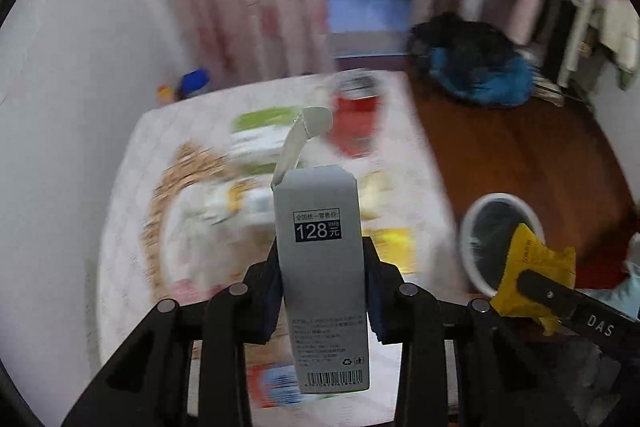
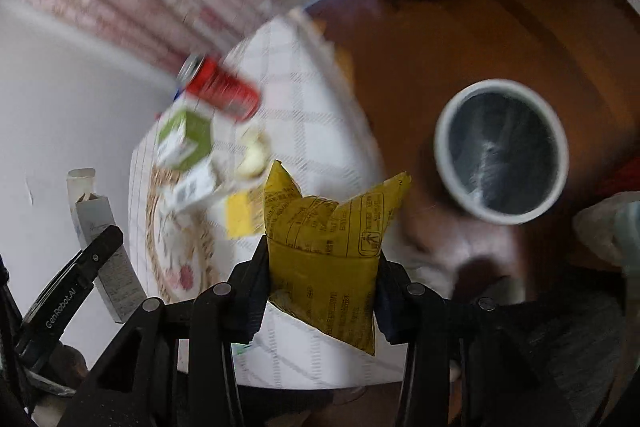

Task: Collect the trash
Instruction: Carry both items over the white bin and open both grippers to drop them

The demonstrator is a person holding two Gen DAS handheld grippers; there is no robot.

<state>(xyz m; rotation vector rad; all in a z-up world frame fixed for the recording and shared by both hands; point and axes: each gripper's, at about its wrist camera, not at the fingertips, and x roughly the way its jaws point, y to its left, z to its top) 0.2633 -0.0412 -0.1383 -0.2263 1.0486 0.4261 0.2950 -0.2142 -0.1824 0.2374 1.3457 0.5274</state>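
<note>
My left gripper (image 1: 322,291) is shut on a tall grey carton (image 1: 320,267) with an open top flap and a "128" price label, held upright above the table. The same carton (image 2: 94,223) shows at the left edge of the right wrist view. My right gripper (image 2: 323,287) is shut on a crumpled yellow wrapper (image 2: 326,251), which also appears in the left wrist view as the yellow wrapper (image 1: 528,267) near the bin. A white-rimmed trash bin (image 2: 502,151) with a dark liner stands on the wooden floor to the right of the table; the bin (image 1: 498,239) is partly hidden by the wrapper.
The table (image 1: 404,155) has a pale checked cloth. On it are a red can (image 1: 356,119), a green and white box (image 1: 260,131), a woven-rim plate (image 1: 180,187), a yellow paper (image 1: 394,247) and other scraps. A blue and black heap (image 1: 476,67) lies on the floor beyond.
</note>
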